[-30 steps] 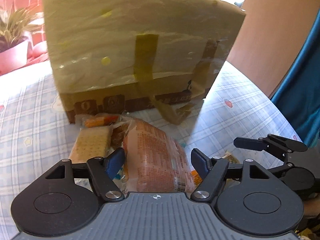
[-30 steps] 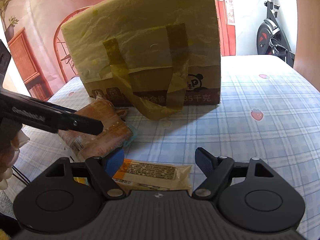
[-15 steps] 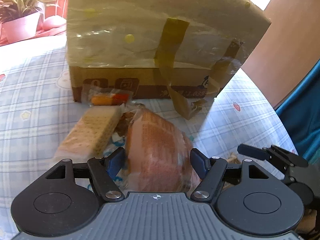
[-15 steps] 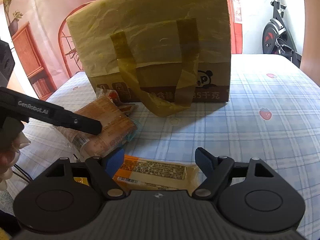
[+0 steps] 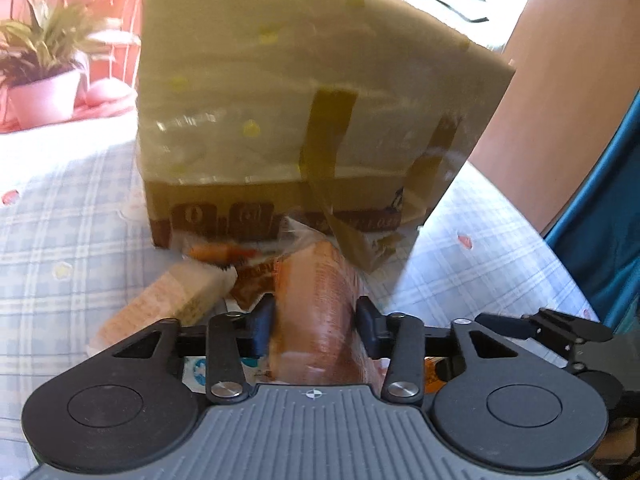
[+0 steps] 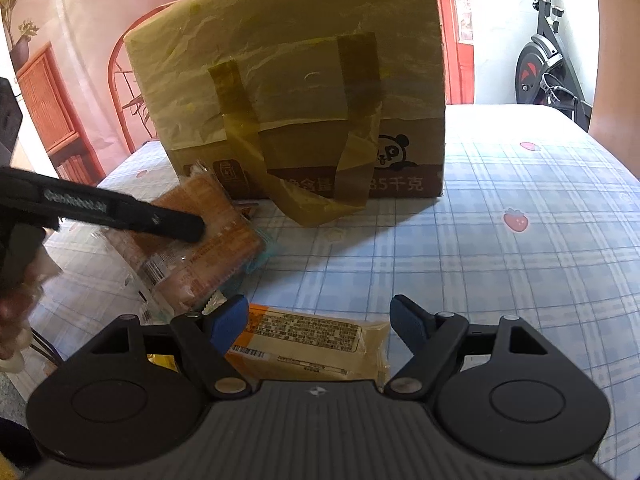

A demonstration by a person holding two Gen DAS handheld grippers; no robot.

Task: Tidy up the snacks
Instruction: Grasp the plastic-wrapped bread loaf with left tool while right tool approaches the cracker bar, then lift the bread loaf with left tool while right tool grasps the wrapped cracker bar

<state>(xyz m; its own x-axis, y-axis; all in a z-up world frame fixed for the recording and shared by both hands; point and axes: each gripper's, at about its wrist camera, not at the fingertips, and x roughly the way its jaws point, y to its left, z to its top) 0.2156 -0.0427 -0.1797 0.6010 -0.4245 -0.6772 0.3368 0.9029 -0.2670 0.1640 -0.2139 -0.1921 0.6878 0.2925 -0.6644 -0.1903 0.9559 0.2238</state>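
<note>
My left gripper is closing its jaws on an orange-brown snack packet, and both blue pads press into its sides. In the right wrist view one of its fingers lies across that same packet, which is tilted up off the table. My right gripper stands open just above a flat tan packet with a printed label, without touching it. A pale cracker packet and a small orange-red sweet packet lie to the left of the held packet.
A large cardboard box wrapped in a yellowish plastic bag stands right behind the snacks on the blue checked tablecloth. A potted plant is at the far left and an exercise bike at the far right.
The left gripper's jaws have narrowed from wide apart to pressing on the orange-brown packet, which now rises off the table. The right gripper has stayed where it was, still open.
</note>
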